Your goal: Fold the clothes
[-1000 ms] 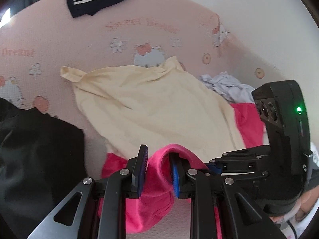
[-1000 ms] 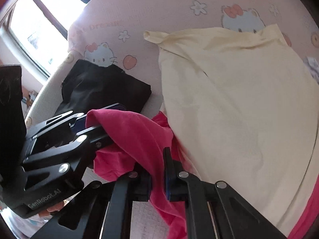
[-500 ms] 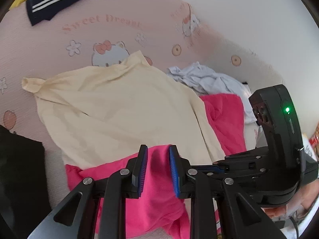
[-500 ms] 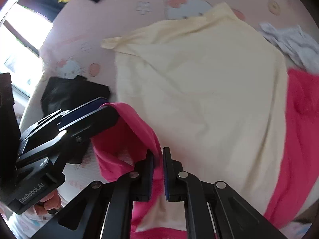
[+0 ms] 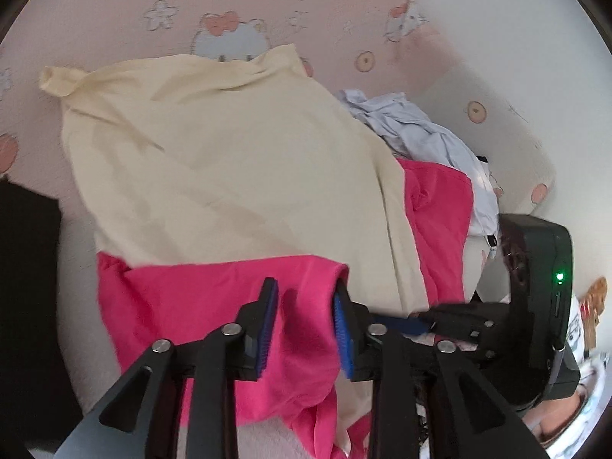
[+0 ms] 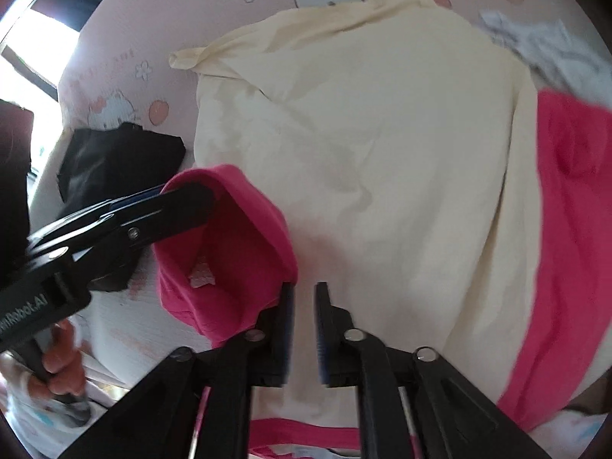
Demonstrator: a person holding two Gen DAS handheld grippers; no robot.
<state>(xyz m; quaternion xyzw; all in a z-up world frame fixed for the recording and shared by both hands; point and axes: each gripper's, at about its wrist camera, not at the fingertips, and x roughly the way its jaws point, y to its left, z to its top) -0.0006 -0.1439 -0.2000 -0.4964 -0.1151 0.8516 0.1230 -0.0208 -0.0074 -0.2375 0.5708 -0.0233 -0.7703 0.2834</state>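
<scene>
Left gripper (image 5: 306, 325) and right gripper (image 6: 304, 325): jaws opening, unclamped; pink garment (image 5: 214, 306) lies between the left's pads. Ahead: cream shirt (image 5: 229, 160) on pink cartoon-cat bedsheet (image 5: 114, 11), white wall (image 5: 497, 19) beyond.

Both views are taken from just behind a pair of fingers, angled steeply down onto a bed (image 5: 114, 7), at close range. In the left wrist view the left gripper (image 5: 304, 319) fills the bottom edge, and the right gripper (image 5: 417, 321) is seen just to the right of its fingers. In the right wrist view the right gripper (image 6: 304, 321) sits at the bottom, with the left gripper (image 6: 183, 199) entering from the left of its fingers. The cream garment (image 5: 229, 160) ahead of the fingers and the pink garment (image 6: 237, 252) beneath them are shared by both views.
</scene>
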